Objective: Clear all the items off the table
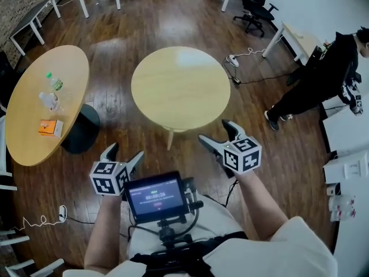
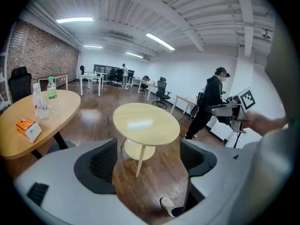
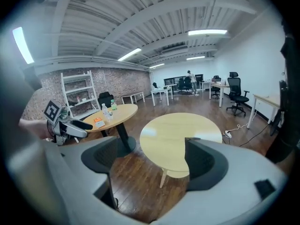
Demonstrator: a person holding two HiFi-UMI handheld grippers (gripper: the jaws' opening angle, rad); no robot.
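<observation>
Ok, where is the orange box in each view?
Head view: orange box at far left, on the oval table's near end.
Left gripper view: at left, on the same table's near edge.
Right gripper view: small, left of centre, on the same table, farther off.
Shared landmark: the round table sits mid-picture in all three views, with the box to its left.
</observation>
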